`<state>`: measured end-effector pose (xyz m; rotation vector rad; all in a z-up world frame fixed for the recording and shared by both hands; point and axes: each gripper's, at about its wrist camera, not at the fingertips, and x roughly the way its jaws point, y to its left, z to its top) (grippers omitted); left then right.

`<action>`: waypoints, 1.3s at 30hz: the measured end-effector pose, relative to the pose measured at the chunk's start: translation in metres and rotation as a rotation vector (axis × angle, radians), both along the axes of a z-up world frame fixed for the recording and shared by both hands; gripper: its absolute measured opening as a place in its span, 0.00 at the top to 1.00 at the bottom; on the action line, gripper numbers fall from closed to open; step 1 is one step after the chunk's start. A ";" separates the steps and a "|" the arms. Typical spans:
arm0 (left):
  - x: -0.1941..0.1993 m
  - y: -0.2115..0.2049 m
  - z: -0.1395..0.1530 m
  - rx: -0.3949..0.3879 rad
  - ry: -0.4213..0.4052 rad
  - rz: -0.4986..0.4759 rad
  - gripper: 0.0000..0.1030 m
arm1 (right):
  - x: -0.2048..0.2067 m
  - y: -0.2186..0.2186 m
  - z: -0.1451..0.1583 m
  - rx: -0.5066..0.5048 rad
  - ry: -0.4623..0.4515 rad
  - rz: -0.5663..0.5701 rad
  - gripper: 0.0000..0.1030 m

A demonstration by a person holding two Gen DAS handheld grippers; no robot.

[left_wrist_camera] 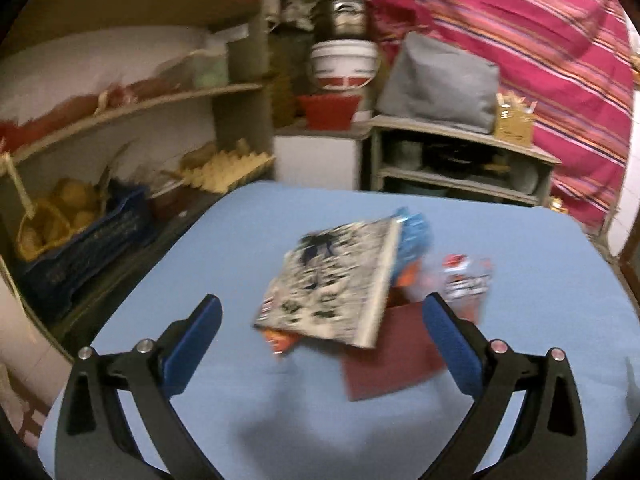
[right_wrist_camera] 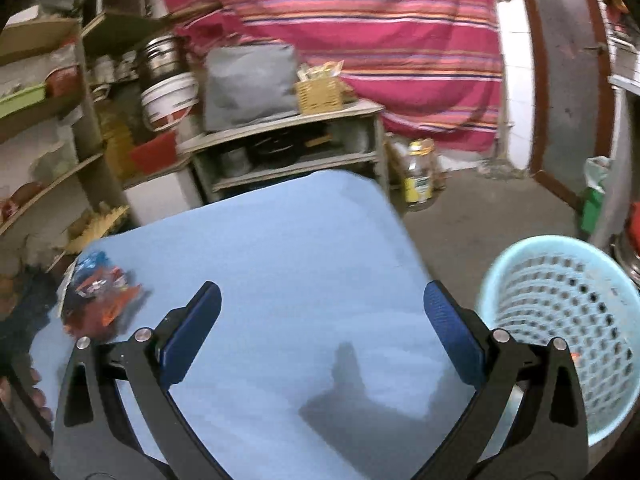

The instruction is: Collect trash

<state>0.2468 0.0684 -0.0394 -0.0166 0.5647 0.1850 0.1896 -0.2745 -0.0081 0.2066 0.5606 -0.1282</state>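
Observation:
A pile of trash lies on the blue table [left_wrist_camera: 248, 232]: a black-and-white printed booklet [left_wrist_camera: 336, 280] on top, blue and orange wrappers [left_wrist_camera: 414, 236] behind it, a red-and-white wrapper [left_wrist_camera: 466, 280] to the right, and a dark red sheet [left_wrist_camera: 394, 356] in front. My left gripper [left_wrist_camera: 324, 316] is open just short of the pile, nothing between its fingers. In the right wrist view my right gripper [right_wrist_camera: 322, 314] is open over bare blue table [right_wrist_camera: 280, 248]; the wrappers [right_wrist_camera: 100, 292] lie off to its left. A light blue perforated basket [right_wrist_camera: 560, 312] stands on the floor beside the table's right edge.
Shelves with an egg tray [left_wrist_camera: 228, 168] and a basket [left_wrist_camera: 52, 220] line the left. A low cabinet [left_wrist_camera: 460, 168] with a grey bag [left_wrist_camera: 444, 84] stands behind the table, before a pink striped curtain [right_wrist_camera: 360, 40]. A glass jar [right_wrist_camera: 420, 176] stands on the floor.

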 end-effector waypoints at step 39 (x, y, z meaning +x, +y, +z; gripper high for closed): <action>0.010 0.048 0.007 -0.070 -0.008 -0.093 0.83 | 0.046 0.099 -0.031 -0.020 0.058 0.167 0.04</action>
